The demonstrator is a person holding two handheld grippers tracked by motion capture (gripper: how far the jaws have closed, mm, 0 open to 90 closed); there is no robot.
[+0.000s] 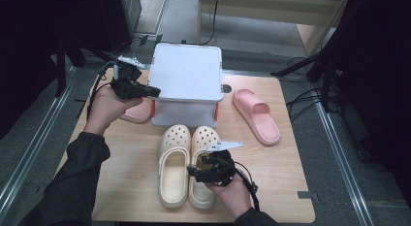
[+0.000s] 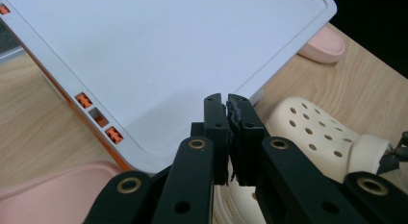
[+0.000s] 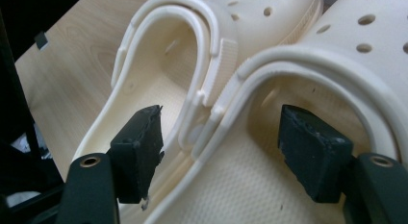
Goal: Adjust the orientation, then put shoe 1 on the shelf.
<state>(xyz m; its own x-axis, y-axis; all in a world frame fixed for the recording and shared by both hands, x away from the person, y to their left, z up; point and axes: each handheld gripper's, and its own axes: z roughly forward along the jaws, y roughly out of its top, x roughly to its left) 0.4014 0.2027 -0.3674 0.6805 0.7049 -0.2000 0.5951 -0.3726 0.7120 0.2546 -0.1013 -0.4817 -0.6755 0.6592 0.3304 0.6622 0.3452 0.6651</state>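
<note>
A white storage box with a flat lid [image 1: 186, 75] [image 2: 159, 56] stands at the back middle of the wooden table [image 1: 126, 177]. My left gripper [image 1: 151, 91] [image 2: 227, 103] hovers at the lid's front left corner, shut with nothing between its jaws. Two cream clogs [image 1: 173, 170] [image 1: 203, 141] lie side by side in front of the box. My right gripper [image 1: 193, 173] [image 3: 223, 132] is open, and its jaws straddle the adjoining side walls of the left clog [image 3: 159, 75] and the right clog [image 3: 346, 56].
One pink slipper [image 1: 257, 114] [image 2: 323, 48] lies right of the box. Another pink slipper [image 1: 138, 112] [image 2: 48, 195] lies at the box's left front, partly under my left hand. Orange latches [image 2: 96, 116] line the lid's edge. Dark stands and cables surround the table.
</note>
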